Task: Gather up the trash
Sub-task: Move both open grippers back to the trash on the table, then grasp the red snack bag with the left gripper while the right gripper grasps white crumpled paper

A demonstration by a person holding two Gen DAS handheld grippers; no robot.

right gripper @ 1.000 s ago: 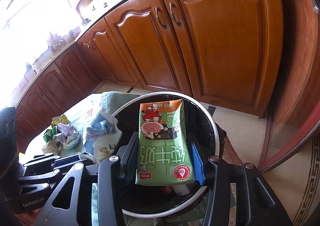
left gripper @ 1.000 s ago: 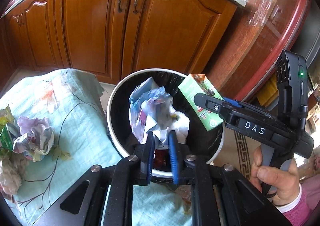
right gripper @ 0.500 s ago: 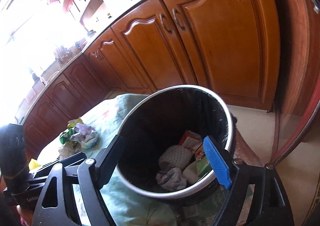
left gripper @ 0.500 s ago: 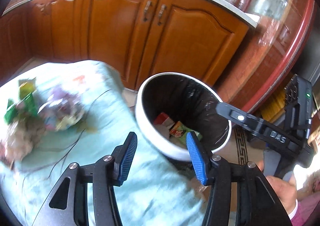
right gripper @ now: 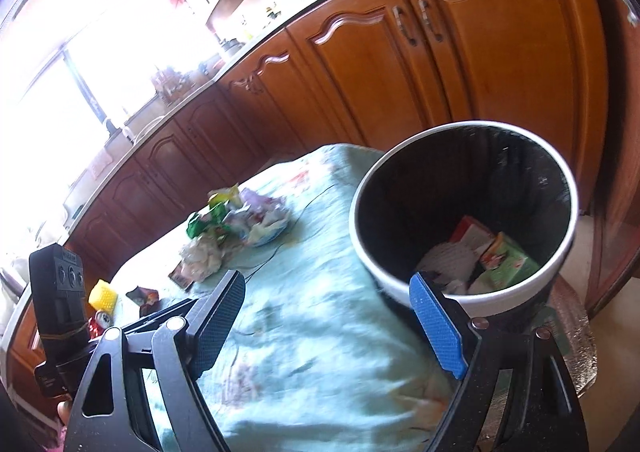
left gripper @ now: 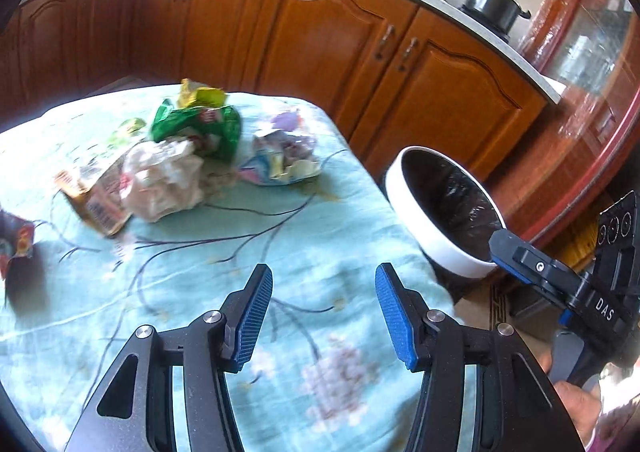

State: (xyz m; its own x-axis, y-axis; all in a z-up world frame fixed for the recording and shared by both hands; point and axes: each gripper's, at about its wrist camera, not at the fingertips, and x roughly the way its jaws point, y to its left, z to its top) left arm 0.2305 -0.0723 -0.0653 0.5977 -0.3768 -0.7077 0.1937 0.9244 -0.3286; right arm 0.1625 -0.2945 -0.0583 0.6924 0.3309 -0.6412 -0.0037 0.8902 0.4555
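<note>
A white-rimmed bin point(right gripper: 468, 294) with a black liner stands off the table's right corner; a green carton point(right gripper: 508, 266) and crumpled paper lie inside. It also shows in the left wrist view point(left gripper: 436, 240). Trash lies on the pale green tablecloth point(left gripper: 224, 252): a white paper ball point(left gripper: 164, 180), a green wrapper point(left gripper: 200, 124), a pastel wrapper point(left gripper: 280, 160), a brown packet point(left gripper: 96, 204). My left gripper point(left gripper: 324, 316) is open and empty over the cloth. My right gripper point(right gripper: 332, 328) is open and empty, beside the bin's near rim.
Brown kitchen cabinets point(left gripper: 320, 44) run behind the table, with pots on the counter. A yellow object point(right gripper: 103, 294), a dark wrapper point(right gripper: 146, 295) and a can point(right gripper: 100, 320) lie at the table's far left. A wooden display cabinet point(left gripper: 580, 112) stands right of the bin.
Both grippers opened and dropped the crumpled paper and the green carton into the bin. They have since pulled back and swung left, towards the table.
</note>
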